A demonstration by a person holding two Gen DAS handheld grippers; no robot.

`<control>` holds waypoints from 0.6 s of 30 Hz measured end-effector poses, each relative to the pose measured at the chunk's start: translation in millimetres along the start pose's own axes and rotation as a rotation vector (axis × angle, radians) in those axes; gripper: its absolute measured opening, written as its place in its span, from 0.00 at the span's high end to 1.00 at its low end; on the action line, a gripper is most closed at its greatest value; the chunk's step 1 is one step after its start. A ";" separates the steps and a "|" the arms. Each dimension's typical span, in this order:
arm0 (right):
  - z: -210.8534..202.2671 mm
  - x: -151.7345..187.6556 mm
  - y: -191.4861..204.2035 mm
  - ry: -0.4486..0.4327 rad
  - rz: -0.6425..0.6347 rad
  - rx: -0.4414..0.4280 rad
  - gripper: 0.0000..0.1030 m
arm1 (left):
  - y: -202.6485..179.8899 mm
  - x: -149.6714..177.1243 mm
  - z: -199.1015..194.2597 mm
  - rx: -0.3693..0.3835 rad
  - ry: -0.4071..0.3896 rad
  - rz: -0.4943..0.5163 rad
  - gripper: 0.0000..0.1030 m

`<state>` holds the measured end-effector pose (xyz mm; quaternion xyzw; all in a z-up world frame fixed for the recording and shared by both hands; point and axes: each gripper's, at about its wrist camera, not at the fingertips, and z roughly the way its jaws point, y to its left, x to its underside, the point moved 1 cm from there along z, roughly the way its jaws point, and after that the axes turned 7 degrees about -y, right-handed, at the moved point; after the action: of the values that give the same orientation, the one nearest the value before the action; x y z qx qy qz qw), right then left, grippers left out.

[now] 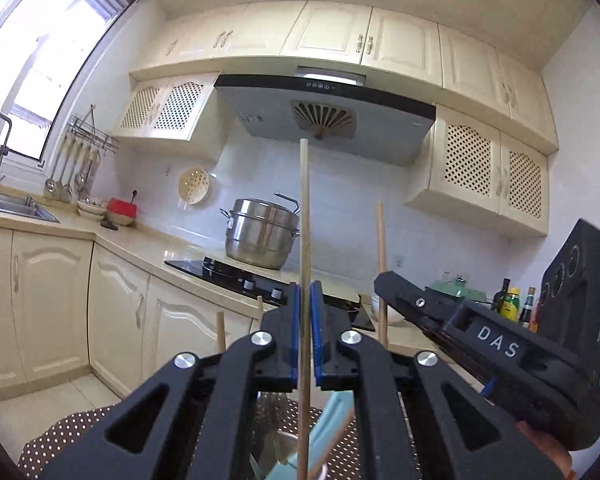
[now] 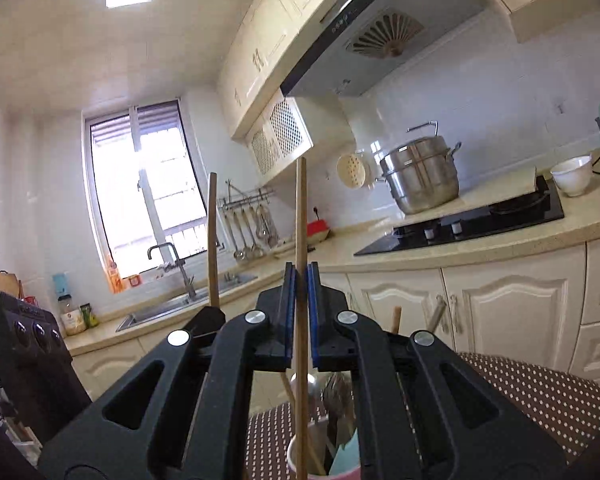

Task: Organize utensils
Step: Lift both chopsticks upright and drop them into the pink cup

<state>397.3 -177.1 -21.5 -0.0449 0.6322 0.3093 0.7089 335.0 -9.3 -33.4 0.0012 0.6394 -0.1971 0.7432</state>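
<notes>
My left gripper (image 1: 306,292) is shut on an upright wooden chopstick (image 1: 304,216) whose lower end runs down toward a utensil holder (image 1: 300,452) below, on a polka-dot cloth. My right gripper (image 2: 301,270) is shut on another upright wooden chopstick (image 2: 301,216) that reaches down into a pink-rimmed cup (image 2: 324,468) holding spoons and a teal utensil. The right gripper (image 1: 384,280) also shows in the left wrist view with its chopstick (image 1: 381,240). The left gripper's chopstick (image 2: 212,236) shows in the right wrist view.
A brown polka-dot cloth (image 2: 540,392) covers the table under the cup. Behind are cream cabinets, a black hob (image 2: 480,220) with a steel steamer pot (image 2: 420,176), a white bowl (image 2: 572,174), a sink (image 2: 180,304) and hanging ladles (image 1: 72,168).
</notes>
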 end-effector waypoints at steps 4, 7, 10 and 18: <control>8.0 9.7 0.8 -0.023 -0.023 0.007 0.94 | 2.3 10.4 15.1 -0.016 -0.005 0.016 0.95; 11.6 18.4 -0.9 -0.027 -0.044 0.020 0.94 | 7.0 20.2 25.5 -0.026 0.002 0.012 0.95; 11.4 22.1 -2.5 -0.046 -0.056 0.033 0.94 | 12.1 26.0 32.2 -0.038 0.005 0.007 0.95; 18.1 28.5 -7.1 -0.042 -0.058 0.037 0.94 | 23.0 31.6 39.9 -0.045 0.015 -0.008 0.94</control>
<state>416.8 -163.6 -46.6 -0.0434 0.6214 0.2777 0.7313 383.0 -7.4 -61.9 -0.0167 0.6491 -0.1857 0.7375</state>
